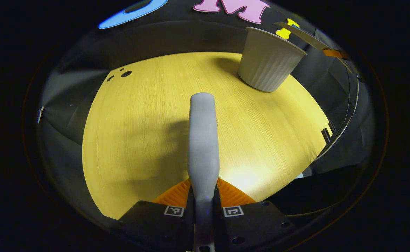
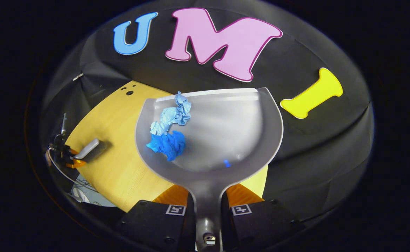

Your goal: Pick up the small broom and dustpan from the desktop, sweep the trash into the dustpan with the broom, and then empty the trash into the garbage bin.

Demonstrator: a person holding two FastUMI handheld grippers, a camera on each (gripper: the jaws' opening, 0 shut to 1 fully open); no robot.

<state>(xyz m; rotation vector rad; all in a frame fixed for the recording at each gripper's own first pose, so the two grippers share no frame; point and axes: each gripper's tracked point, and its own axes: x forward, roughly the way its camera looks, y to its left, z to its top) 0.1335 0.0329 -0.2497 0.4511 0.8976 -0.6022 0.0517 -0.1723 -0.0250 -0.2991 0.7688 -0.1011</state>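
While the left gripper (image 1: 204, 201) pinches the grey broom (image 1: 203, 140) handle above the yellow desktop (image 1: 138, 133), ribbed white garbage bin (image 1: 268, 59) at far right, right gripper (image 2: 208, 210) clamped on dustpan (image 2: 226, 122) handle, crumpled blue trash (image 2: 168, 127) inside, raised off the desktop.

no readable text, brand or number anywhere. just small square b/w coded tags (image 1: 174, 210) on the gripper fingers in both views, not legible.
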